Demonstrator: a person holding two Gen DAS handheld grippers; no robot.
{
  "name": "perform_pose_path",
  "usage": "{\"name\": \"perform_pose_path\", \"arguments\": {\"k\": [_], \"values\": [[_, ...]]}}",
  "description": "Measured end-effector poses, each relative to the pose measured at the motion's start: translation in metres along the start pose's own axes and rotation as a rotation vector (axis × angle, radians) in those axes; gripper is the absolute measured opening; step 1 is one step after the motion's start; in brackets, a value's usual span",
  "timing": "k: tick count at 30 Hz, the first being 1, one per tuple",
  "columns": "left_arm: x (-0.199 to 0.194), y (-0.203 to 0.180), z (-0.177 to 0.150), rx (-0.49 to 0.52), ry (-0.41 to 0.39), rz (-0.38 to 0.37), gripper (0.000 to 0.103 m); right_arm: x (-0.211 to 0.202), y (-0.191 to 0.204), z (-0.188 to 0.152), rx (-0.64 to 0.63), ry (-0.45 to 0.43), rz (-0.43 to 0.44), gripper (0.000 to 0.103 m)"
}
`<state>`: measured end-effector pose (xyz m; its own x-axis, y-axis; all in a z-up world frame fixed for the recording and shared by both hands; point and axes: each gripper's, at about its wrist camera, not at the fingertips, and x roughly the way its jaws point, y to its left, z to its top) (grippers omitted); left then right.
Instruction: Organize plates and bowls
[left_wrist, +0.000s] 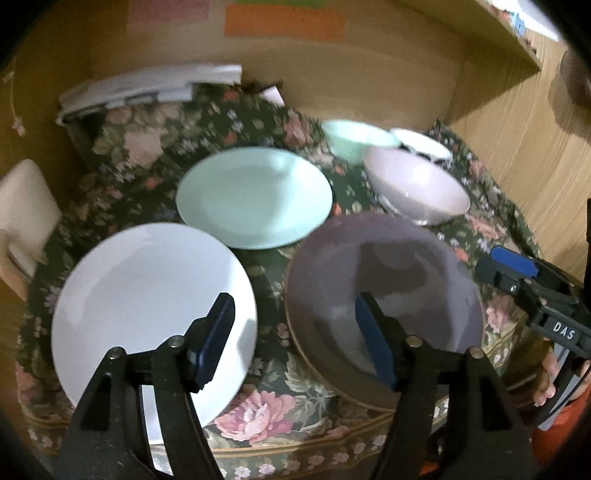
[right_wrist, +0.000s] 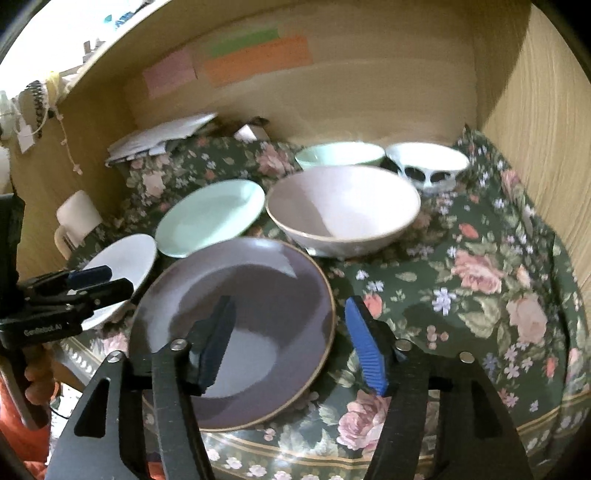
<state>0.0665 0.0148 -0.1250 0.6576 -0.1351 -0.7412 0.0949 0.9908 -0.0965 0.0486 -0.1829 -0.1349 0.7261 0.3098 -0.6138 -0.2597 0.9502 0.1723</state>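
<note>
Both tongs, left (left_wrist: 293, 341) and right (right_wrist: 290, 341), gape empty over the purple plate (right_wrist: 236, 325), which overhangs the bench (right_wrist: 461, 295) edge and could tip if nudged.

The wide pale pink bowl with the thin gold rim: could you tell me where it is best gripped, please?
Probably by the rim of the wide pale pink bowl with the thin gold rim, on its right side, coming from above: it stands upright, and bare floral cloth lies there, while plates crowd its left.

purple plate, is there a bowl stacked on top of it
No, the purple plate lies bare on the floral cloth, and the pink bowl sits on the cloth behind it.
</note>
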Motion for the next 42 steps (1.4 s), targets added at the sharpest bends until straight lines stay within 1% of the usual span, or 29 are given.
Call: {"name": "perform_pose_path", "arguments": {"k": [4, 6, 8, 10, 14, 17, 20, 28, 31, 32, 33, 34, 35, 36, 37, 38, 40, 42], "values": [[-0.019, 0.007, 0.004, -0.027, -0.056, 0.001, 0.077, -0.006, 0.010, 0.005, -0.014, -0.035, 0.019, 0.069], [-0.030, 0.013, 0.006, -0.038, -0.096, 0.014, 0.084, -0.007, 0.016, 0.007, -0.019, -0.050, 0.028, 0.072], [-0.042, 0.021, 0.007, -0.052, -0.139, 0.038, 0.089, -0.007, 0.022, 0.010, -0.024, -0.063, 0.040, 0.075], [-0.049, 0.030, 0.007, -0.069, -0.162, 0.053, 0.092, -0.005, 0.029, 0.013, -0.031, -0.075, 0.044, 0.081], [-0.057, 0.050, 0.003, -0.107, -0.181, 0.099, 0.096, 0.000, 0.043, 0.016, -0.053, -0.082, 0.055, 0.084], [-0.057, 0.066, -0.004, -0.130, -0.175, 0.141, 0.098, 0.008, 0.054, 0.019, -0.064, -0.073, 0.083, 0.084], [-0.052, 0.085, -0.014, -0.167, -0.148, 0.171, 0.098, 0.017, 0.067, 0.022, -0.077, -0.059, 0.110, 0.084], [-0.040, 0.136, -0.041, -0.253, -0.070, 0.215, 0.098, 0.049, 0.106, 0.022, -0.120, -0.001, 0.166, 0.084], [-0.037, 0.151, -0.046, -0.273, -0.058, 0.215, 0.097, 0.058, 0.119, 0.023, -0.142, 0.020, 0.179, 0.084], [-0.036, 0.156, -0.048, -0.281, -0.056, 0.211, 0.096, 0.062, 0.124, 0.024, -0.152, 0.030, 0.182, 0.083], [-0.035, 0.162, -0.050, -0.291, -0.055, 0.210, 0.090, 0.066, 0.128, 0.025, -0.161, 0.040, 0.187, 0.080], [-0.034, 0.165, -0.050, -0.296, -0.051, 0.209, 0.087, 0.069, 0.132, 0.027, -0.169, 0.051, 0.192, 0.074], [-0.032, 0.169, -0.051, -0.302, -0.039, 0.203, 0.079, 0.073, 0.136, 0.028, -0.179, 0.068, 0.198, 0.071], [-0.030, 0.172, -0.051, -0.308, -0.026, 0.194, 0.074, 0.078, 0.139, 0.029, -0.183, 0.088, 0.210, 0.064], [-0.028, 0.176, -0.052, -0.320, -0.013, 0.177, 0.072, 0.083, 0.141, 0.030, -0.181, 0.112, 0.223, 0.060], [-0.027, 0.178, -0.052, -0.326, -0.007, 0.171, 0.069, 0.088, 0.143, 0.031, -0.174, 0.133, 0.233, 0.058], [-0.025, 0.183, -0.053, -0.329, -0.001, 0.174, 0.065, 0.098, 0.147, 0.032, -0.169, 0.167, 0.240, 0.048], [-0.024, 0.185, -0.053, -0.321, -0.002, 0.179, 0.060, 0.108, 0.151, 0.032, -0.174, 0.200, 0.231, 0.044]]}}
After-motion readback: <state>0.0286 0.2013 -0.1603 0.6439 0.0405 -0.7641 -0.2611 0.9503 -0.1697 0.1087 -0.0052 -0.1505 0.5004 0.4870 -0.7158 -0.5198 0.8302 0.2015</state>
